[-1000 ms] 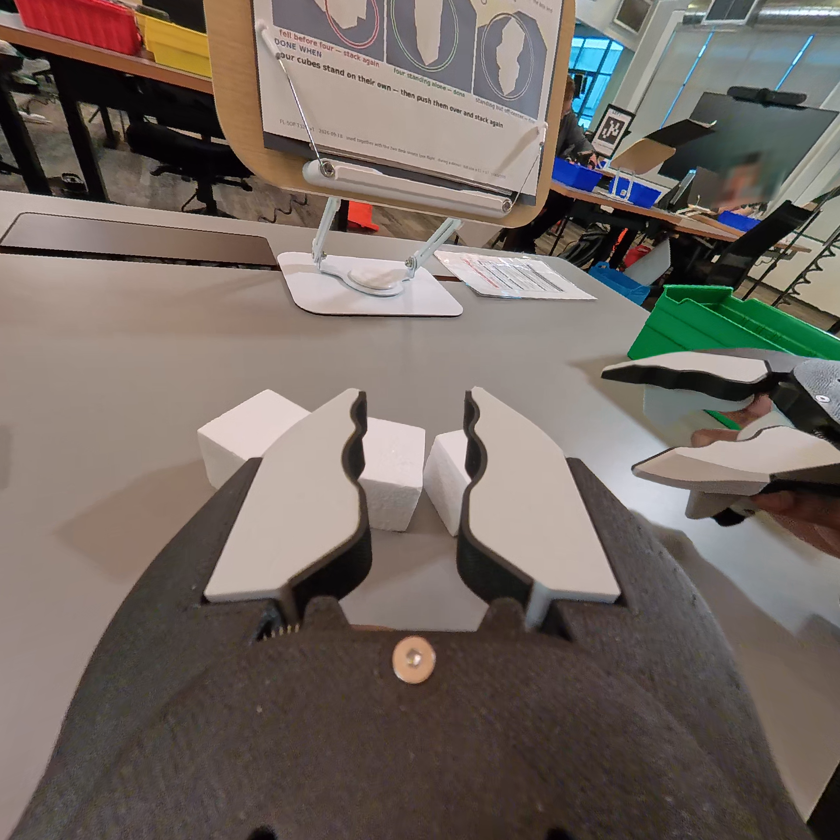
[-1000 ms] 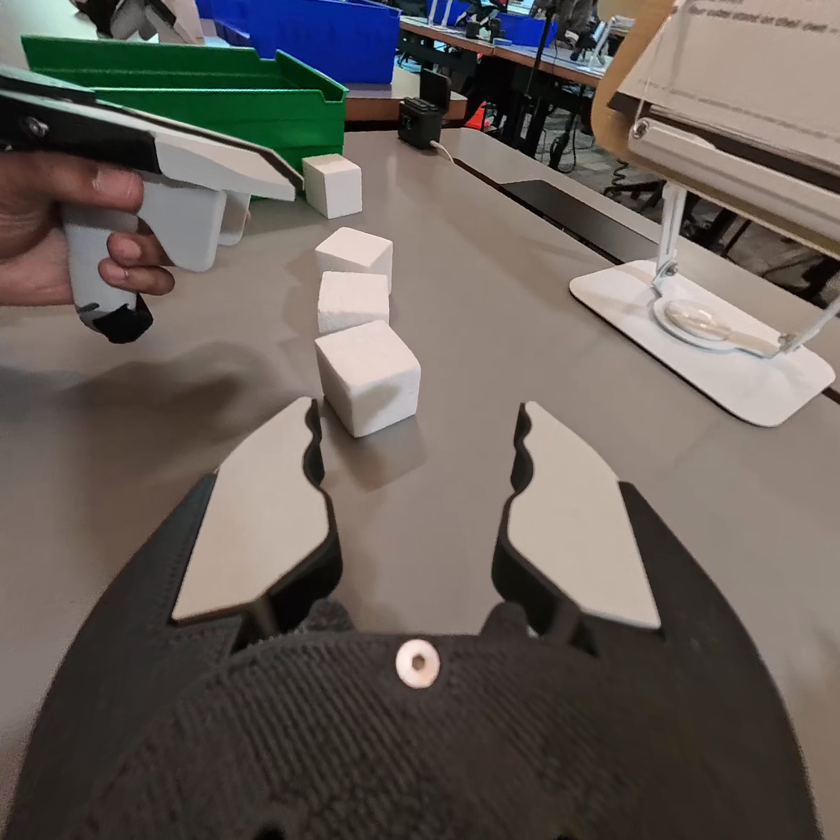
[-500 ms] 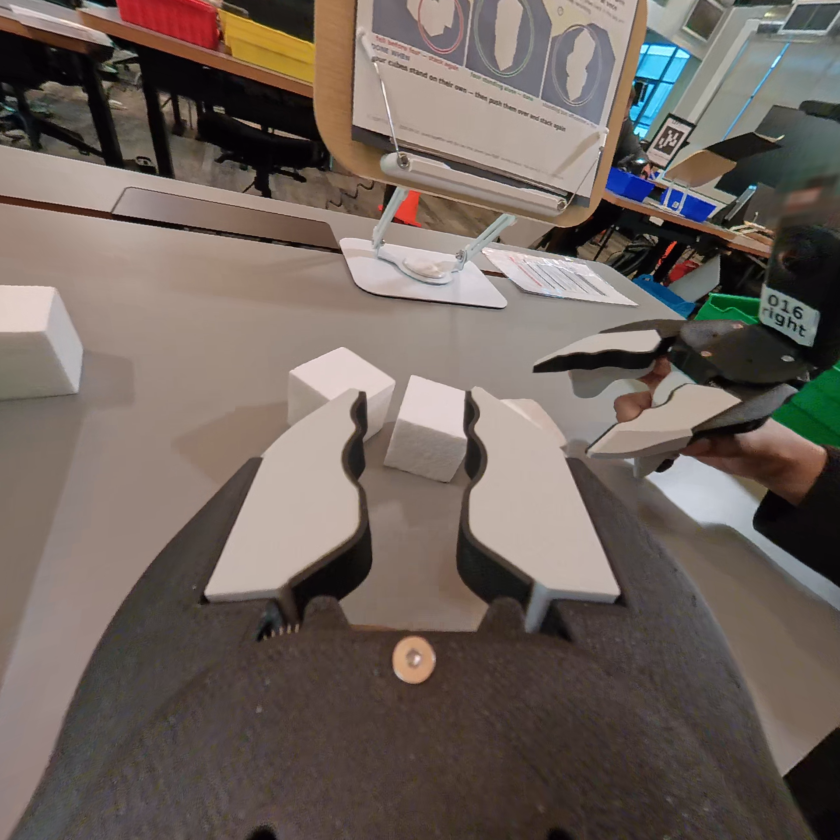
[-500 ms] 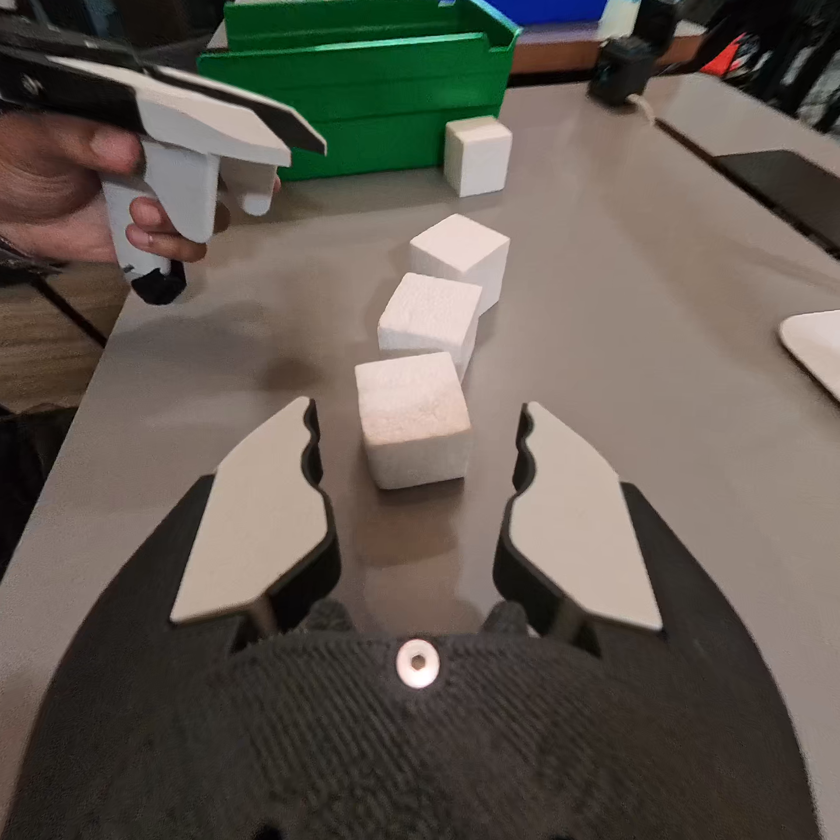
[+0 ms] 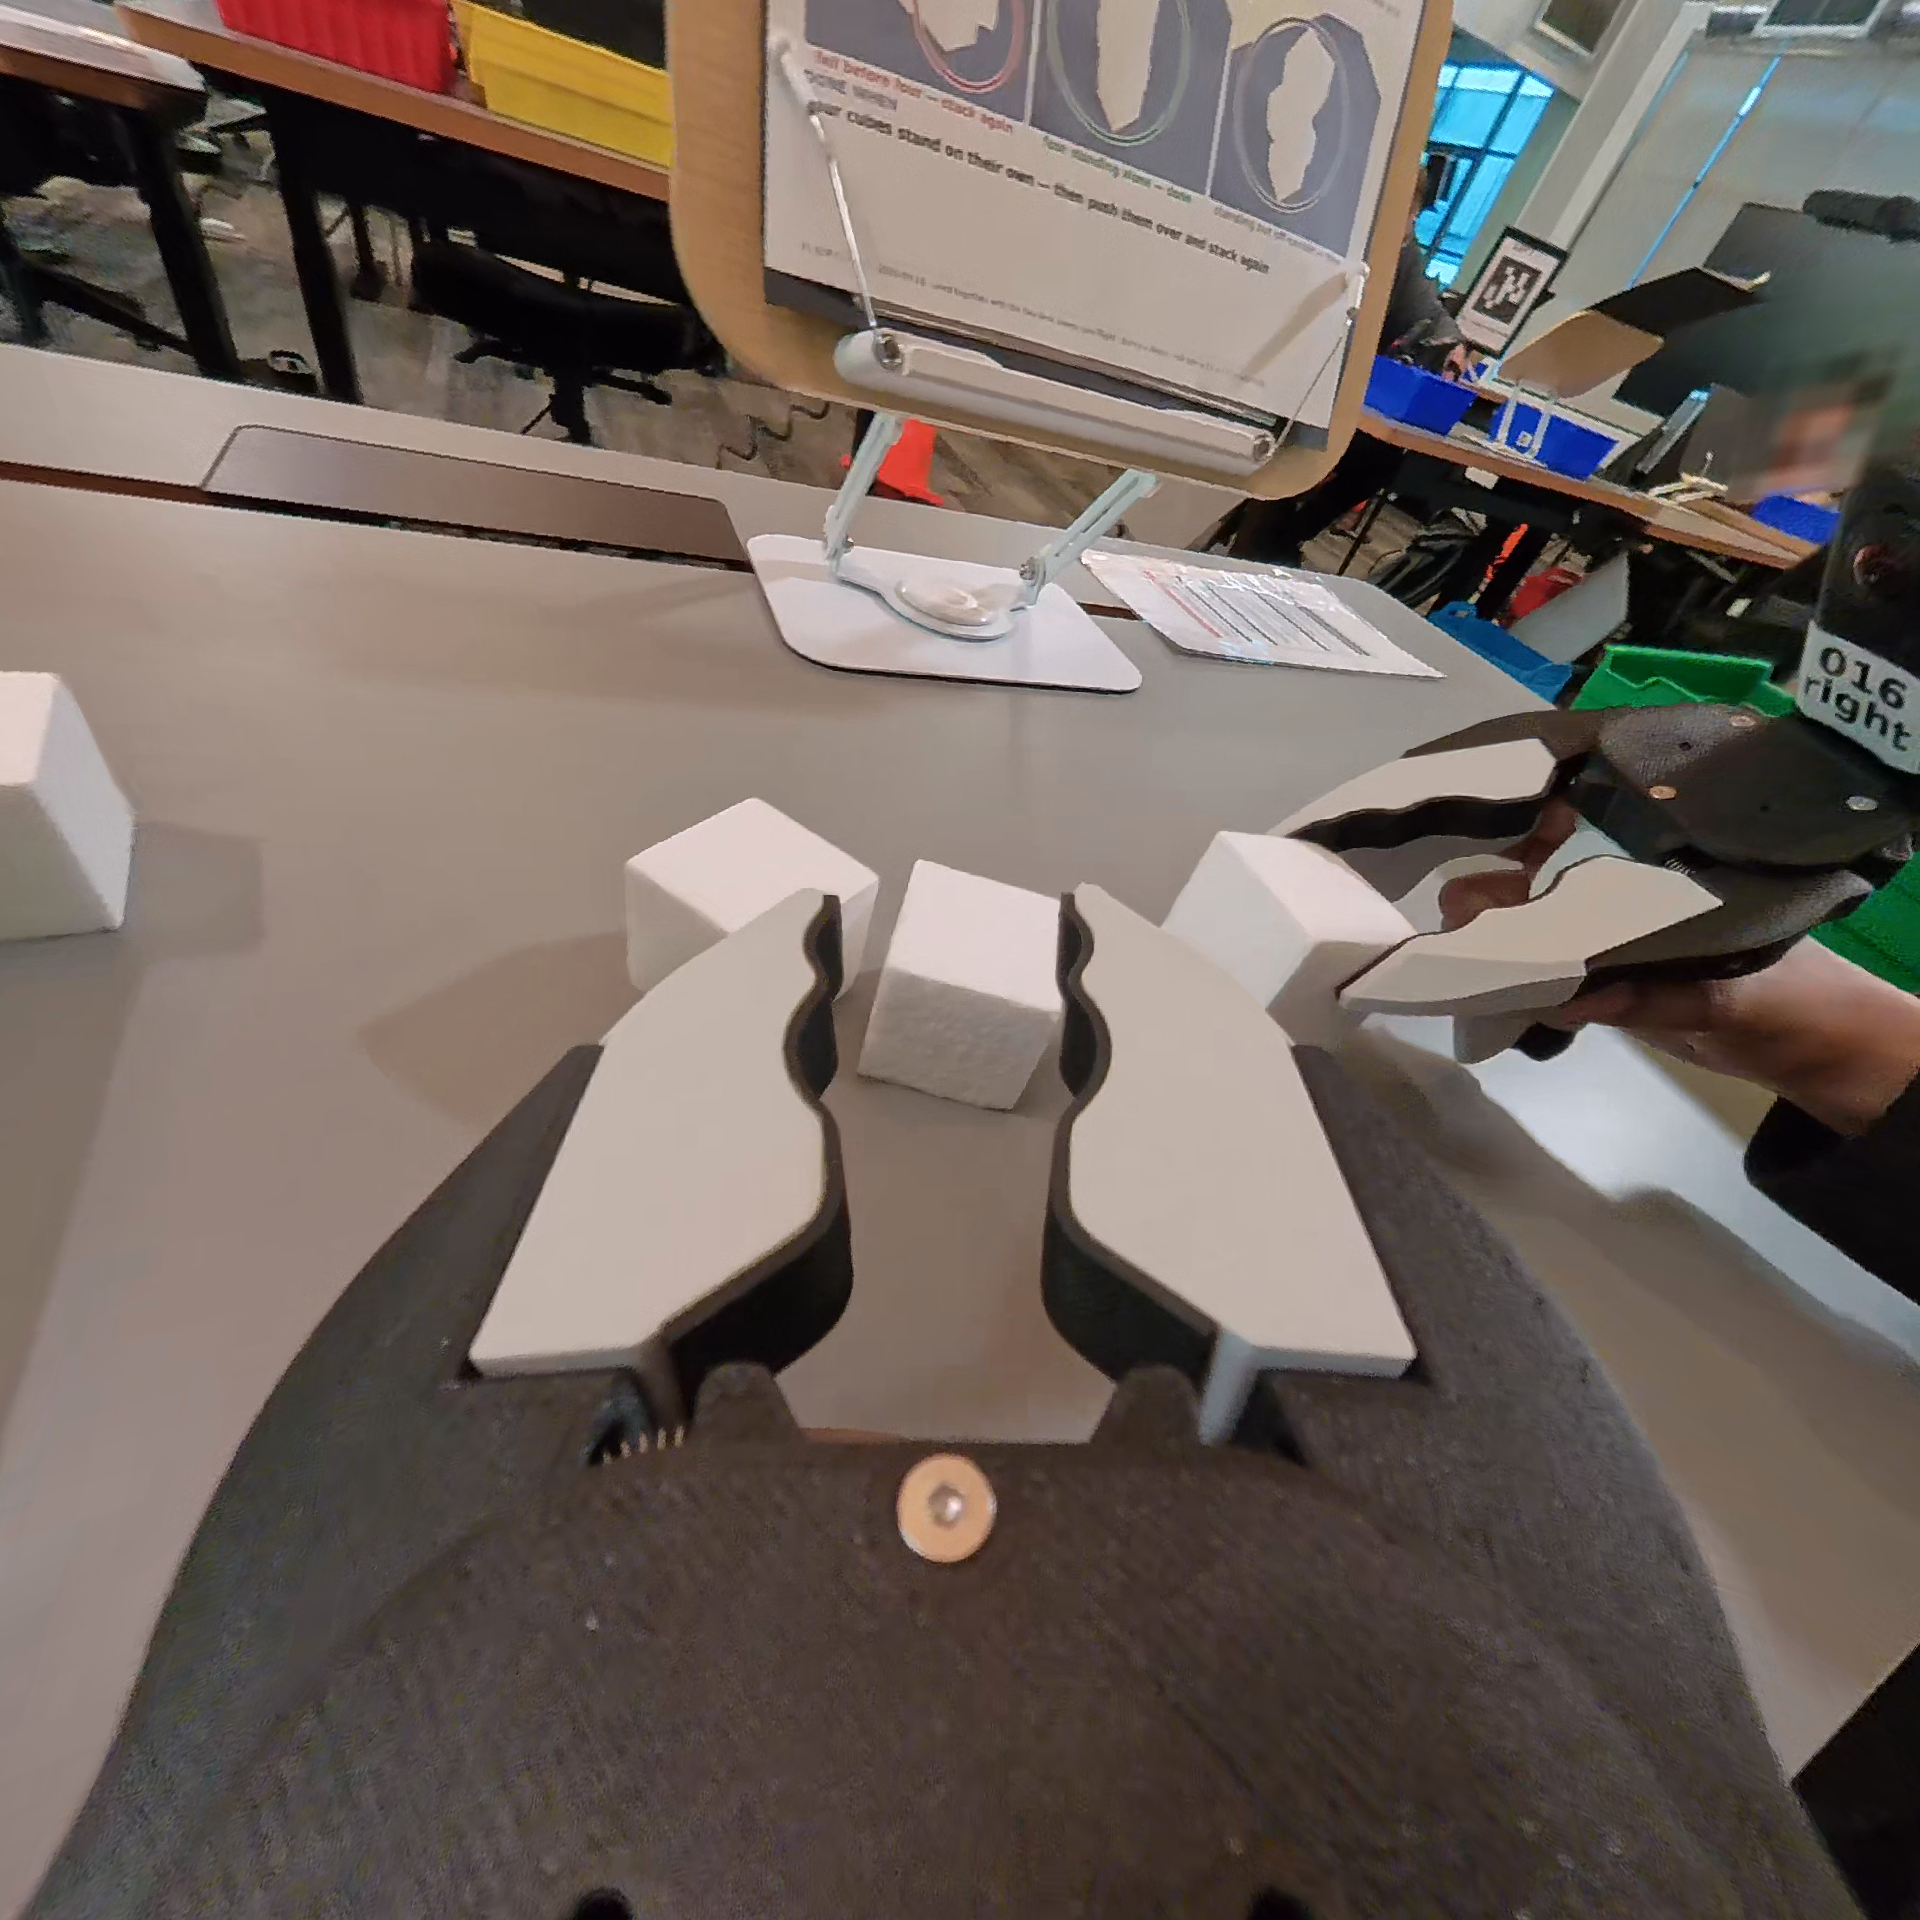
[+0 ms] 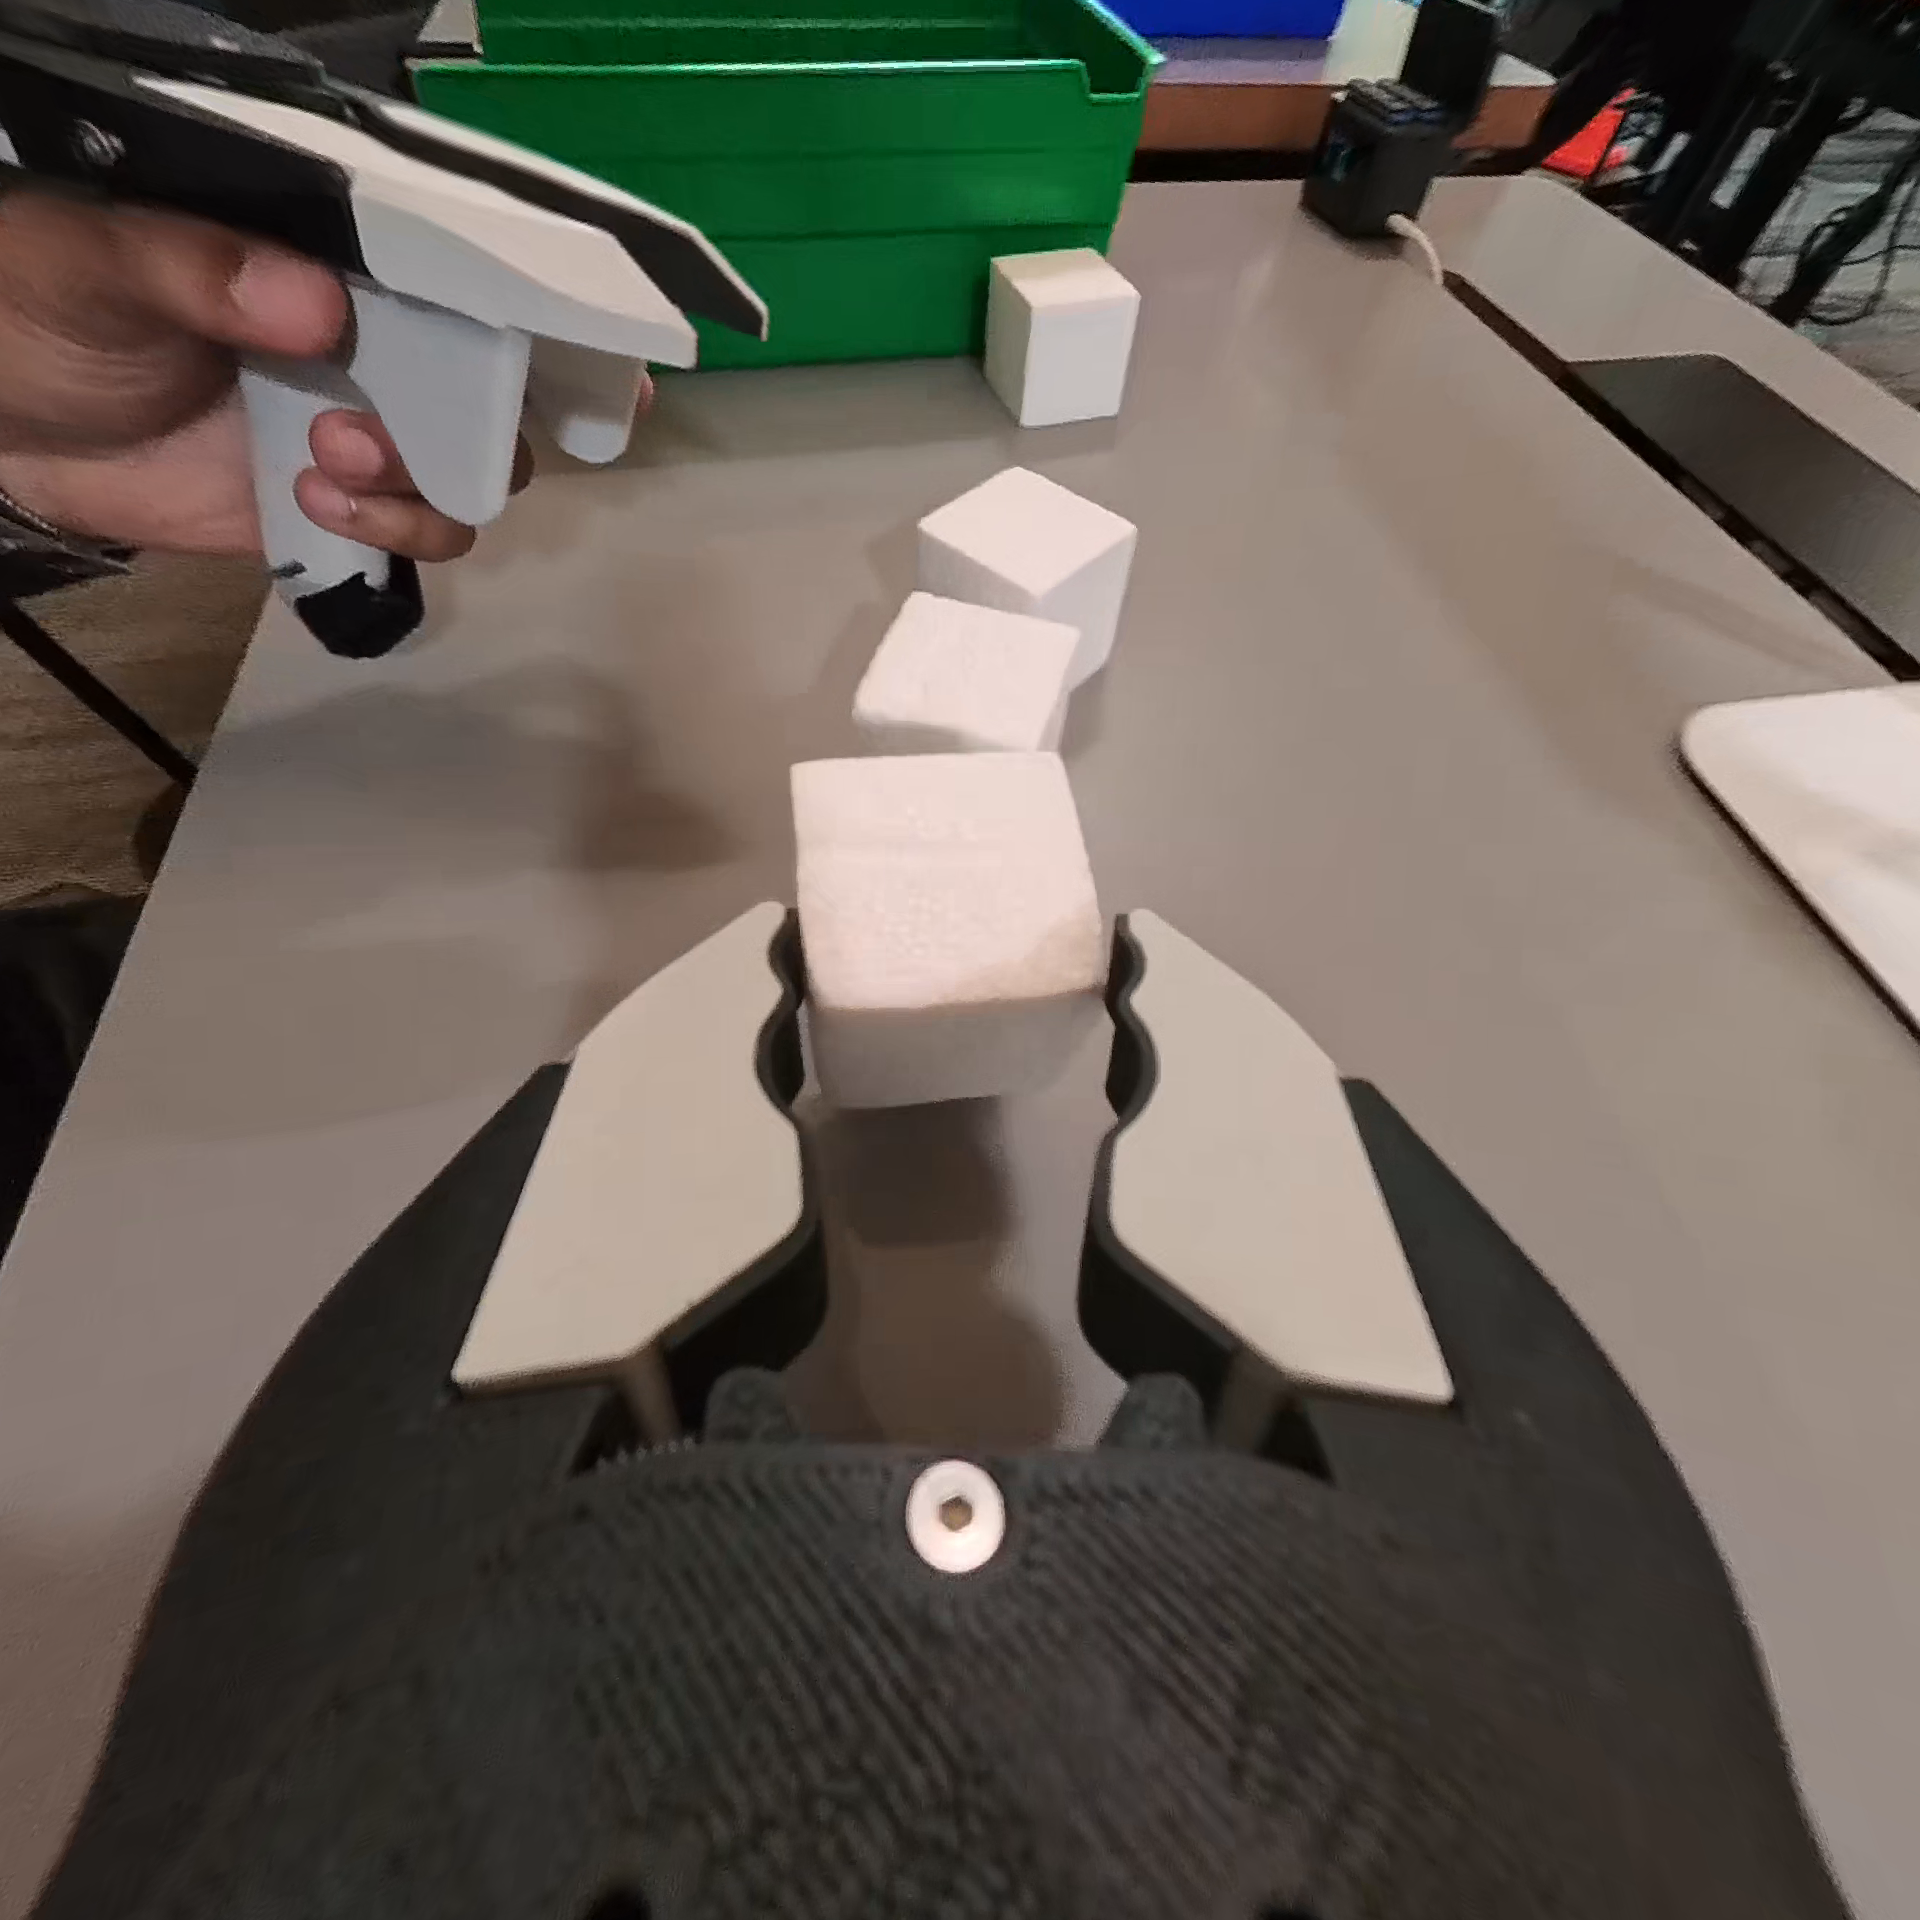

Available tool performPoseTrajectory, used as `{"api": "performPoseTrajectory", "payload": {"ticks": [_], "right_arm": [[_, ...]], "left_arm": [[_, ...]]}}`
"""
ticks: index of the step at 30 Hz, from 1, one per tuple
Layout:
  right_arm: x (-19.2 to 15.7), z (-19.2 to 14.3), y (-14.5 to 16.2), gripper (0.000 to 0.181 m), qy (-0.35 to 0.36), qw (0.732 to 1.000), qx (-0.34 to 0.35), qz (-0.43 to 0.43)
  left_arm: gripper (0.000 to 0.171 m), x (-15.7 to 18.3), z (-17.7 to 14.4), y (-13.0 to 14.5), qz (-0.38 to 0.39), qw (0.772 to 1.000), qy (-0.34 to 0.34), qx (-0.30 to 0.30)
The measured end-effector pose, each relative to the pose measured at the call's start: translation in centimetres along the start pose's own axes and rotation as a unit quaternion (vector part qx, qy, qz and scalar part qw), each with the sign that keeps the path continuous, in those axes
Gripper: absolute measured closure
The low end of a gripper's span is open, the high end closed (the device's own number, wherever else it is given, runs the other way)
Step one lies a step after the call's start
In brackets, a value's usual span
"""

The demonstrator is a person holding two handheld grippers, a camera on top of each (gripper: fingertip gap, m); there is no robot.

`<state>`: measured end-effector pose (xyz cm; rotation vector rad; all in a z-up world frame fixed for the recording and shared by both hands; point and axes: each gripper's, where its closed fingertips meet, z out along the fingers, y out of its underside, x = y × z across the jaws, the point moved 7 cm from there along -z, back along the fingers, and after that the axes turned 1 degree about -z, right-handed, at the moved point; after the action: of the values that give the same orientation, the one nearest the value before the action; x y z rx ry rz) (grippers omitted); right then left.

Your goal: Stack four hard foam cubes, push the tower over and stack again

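Four white foam cubes lie apart on the grey table (image 6: 1455,727). My right gripper (image 6: 951,997) is shut on the nearest cube (image 6: 940,914), its fingertips pressing both sides, at or just above the table. Beyond it lie a second cube (image 6: 966,675), a third (image 6: 1029,551) and a fourth (image 6: 1060,332) by the green bin. My left gripper (image 5: 945,966) is open and empty; it hovers above the table at the left in the right wrist view (image 6: 707,322). The middle cube (image 5: 966,997) lies in line with its tips. The right gripper (image 5: 1320,914) and its held cube (image 5: 1257,914) show at the right.
A green bin (image 6: 790,135) stands at the table's far end. A document stand (image 5: 1039,208) with a white base (image 5: 935,623) and a laminated sheet (image 5: 1257,613) sit along one side. A black device (image 6: 1371,156) with a cable is near the corner. The table edge runs at the left (image 6: 156,883).
My right gripper moved forward over the nearest cube and closed its fingers onto it. My left gripper stayed open and shifted a little so the middle cube lines up with its tips.
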<state>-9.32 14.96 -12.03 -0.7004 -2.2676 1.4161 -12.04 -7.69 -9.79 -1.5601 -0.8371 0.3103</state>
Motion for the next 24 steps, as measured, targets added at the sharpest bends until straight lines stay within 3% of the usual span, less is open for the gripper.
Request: {"api": "performPoseTrajectory", "payload": {"ticks": [6,12,16,24], "right_arm": [[0.1,-4.0,2.0,0.124,0.052,0.999,-0.008,0.009],[-0.9,-6.2,3.7,0.124,0.082,0.996,-0.025,0.005],[-1.0,-6.2,3.8,0.124,0.07,0.997,-0.026,0.004],[-1.0,-3.4,3.5,0.124,0.02,0.998,-0.048,-0.019]], "left_arm": [[0.137,3.2,2.8,-0.6,0.021,0.995,0.095,0.015],[0.137,6.4,5.7,0.2,0.063,0.985,0.16,-0.02],[0.137,7.2,5.8,0.6,0.067,0.981,0.181,-0.032],[0.138,4.9,4.1,0.2,0.019,0.988,0.154,-0.023]]}}
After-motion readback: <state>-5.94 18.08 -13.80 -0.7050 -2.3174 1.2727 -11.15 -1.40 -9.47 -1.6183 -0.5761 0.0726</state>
